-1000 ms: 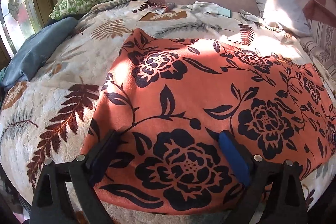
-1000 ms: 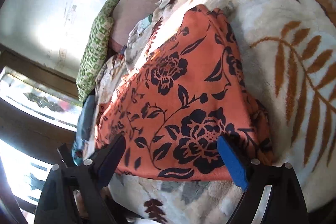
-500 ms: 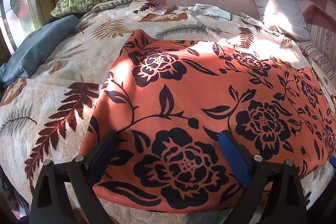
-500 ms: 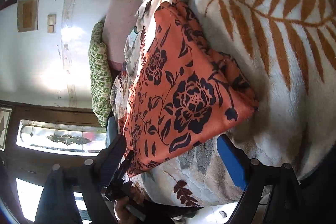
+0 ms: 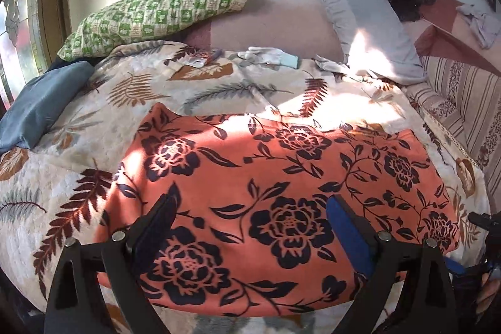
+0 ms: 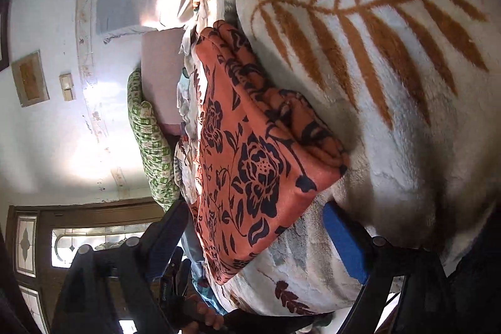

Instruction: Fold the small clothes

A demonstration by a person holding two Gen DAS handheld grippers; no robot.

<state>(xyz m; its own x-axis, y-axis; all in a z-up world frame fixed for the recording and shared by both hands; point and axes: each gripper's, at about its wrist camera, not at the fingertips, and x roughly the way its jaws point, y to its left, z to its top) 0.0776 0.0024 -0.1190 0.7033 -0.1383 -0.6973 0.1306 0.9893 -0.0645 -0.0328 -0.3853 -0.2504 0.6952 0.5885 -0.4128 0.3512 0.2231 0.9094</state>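
An orange garment with black flowers (image 5: 281,183) lies folded flat on the leaf-pattern blanket (image 5: 62,177) near the bed's front edge. My left gripper (image 5: 250,215) is open and empty, hovering just above the garment's near part. In the right wrist view the same garment (image 6: 250,152) shows as a folded stack with its layered edge facing the blanket (image 6: 391,83). My right gripper (image 6: 253,224) is open and empty, rolled sideways, just off the garment's near corner.
A green checked pillow (image 5: 162,11), a blue cushion (image 5: 40,102) and a grey pillow (image 5: 366,21) lie at the back of the bed. Small white cloths (image 5: 269,55) lie near the headboard. A striped sofa (image 5: 463,102) stands at right.
Both grippers have drawn back from the garment. The right gripper has rolled further sideways and moved off the garment's corner. The garment has not moved.
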